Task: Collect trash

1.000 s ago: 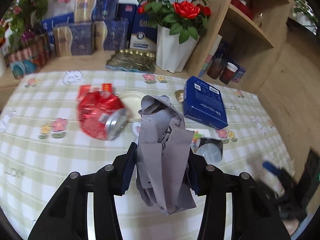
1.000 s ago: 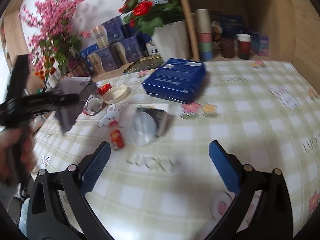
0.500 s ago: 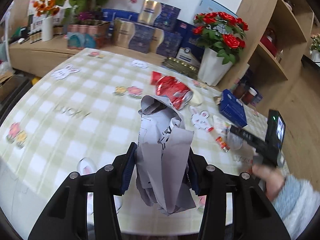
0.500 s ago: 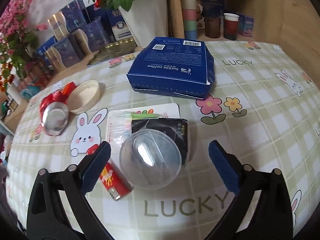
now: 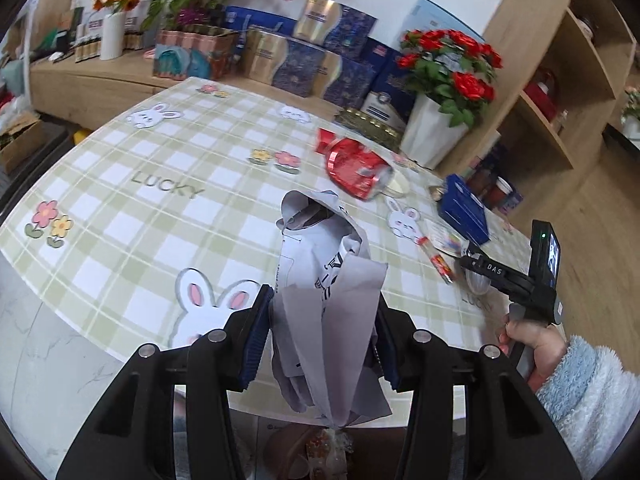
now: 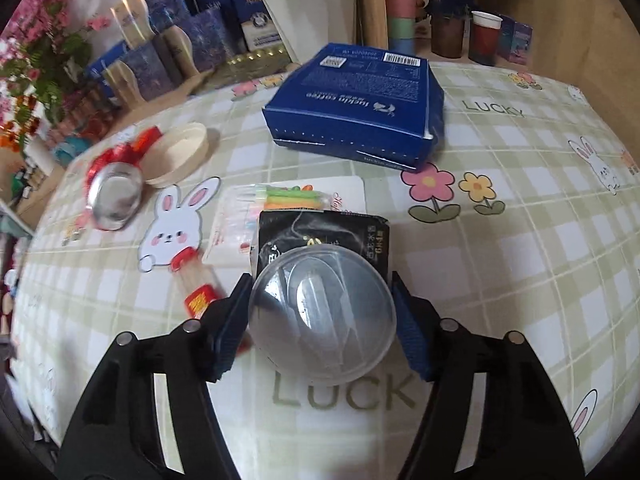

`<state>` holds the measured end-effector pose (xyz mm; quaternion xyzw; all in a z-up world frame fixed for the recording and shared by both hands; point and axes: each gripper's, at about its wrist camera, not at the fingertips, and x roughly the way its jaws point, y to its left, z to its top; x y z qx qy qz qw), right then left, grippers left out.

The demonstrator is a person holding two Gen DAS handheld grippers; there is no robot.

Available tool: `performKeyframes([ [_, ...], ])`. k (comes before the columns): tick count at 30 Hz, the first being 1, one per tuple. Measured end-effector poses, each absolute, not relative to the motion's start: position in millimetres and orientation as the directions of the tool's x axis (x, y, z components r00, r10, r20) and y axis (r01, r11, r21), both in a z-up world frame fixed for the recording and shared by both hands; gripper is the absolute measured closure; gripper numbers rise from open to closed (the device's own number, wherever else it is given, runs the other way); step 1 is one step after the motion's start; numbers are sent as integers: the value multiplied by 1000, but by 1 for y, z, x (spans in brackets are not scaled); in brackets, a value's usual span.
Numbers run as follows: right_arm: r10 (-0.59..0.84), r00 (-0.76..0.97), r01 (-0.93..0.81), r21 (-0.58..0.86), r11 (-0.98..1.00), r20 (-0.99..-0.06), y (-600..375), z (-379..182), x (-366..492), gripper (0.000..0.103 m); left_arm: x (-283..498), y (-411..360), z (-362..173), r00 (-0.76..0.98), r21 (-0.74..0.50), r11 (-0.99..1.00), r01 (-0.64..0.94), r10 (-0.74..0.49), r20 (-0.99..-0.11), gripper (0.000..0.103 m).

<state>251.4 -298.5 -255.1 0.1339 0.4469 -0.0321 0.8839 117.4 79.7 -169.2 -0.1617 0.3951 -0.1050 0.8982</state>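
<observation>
My left gripper point(image 5: 320, 332) is shut on a crumpled grey-white paper point(image 5: 324, 280) and holds it above the near edge of the checked table point(image 5: 160, 200). My right gripper point(image 6: 322, 316) has its blue pads on both sides of a clear plastic dome lid point(image 6: 322, 312), which lies on a black packet point(image 6: 320, 228); the pads look to be touching it. The right gripper also shows in the left wrist view point(image 5: 472, 272), at the table's right edge. A crushed red can point(image 5: 356, 168) point(image 6: 116, 188) lies on the table.
A blue coffee box point(image 6: 360, 112), a cream round lid point(image 6: 180, 152), a candle pack point(image 6: 280, 200) and a small red-white tube point(image 6: 196, 288) lie near the dome lid. A white flower vase point(image 5: 432, 136), gift boxes and wooden shelves point(image 5: 560, 80) stand behind. Something with trash shows below the table edge point(image 5: 328, 448).
My left gripper has pulled back with the paper to the table's near edge. My right gripper has moved forward over the table and closed in around the clear dome lid.
</observation>
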Motion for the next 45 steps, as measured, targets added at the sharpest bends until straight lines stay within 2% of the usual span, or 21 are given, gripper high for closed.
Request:
performKeyframes([
  [6,135,632,143,286,947,-763,-316,-245,217,37,104,52,-169,646,-393,911,123,-374,-665,57],
  [13,120,572,125,231,965,-811,-318,-262,205,35,87,40,-170,638,-402,904,147,-397,-660,57],
  [15,104,566,101,194,976,-818,-313,-262,201,28,83,42,-170,640,-397,906,145,-392,-661,57],
  [19,87,552,55,140,989,-829,-302,-263,197,22,79,47,-172,642,-394,910,132,-381,-666,57],
  [24,77,566,34,117,993,-821,-298,-262,188,20,78,50,-174,644,-399,907,132,-385,-662,56],
  [26,84,563,34,124,992,-822,-300,-264,185,20,78,50,-175,639,-406,905,130,-390,-663,56],
  [30,37,563,13,54,998,-826,-299,-265,180,36,80,51,-183,626,-419,900,122,-398,-671,56],
  [45,171,633,-37,191,981,-755,-297,-239,138,36,74,44,-186,613,-417,899,136,-407,-678,56],
])
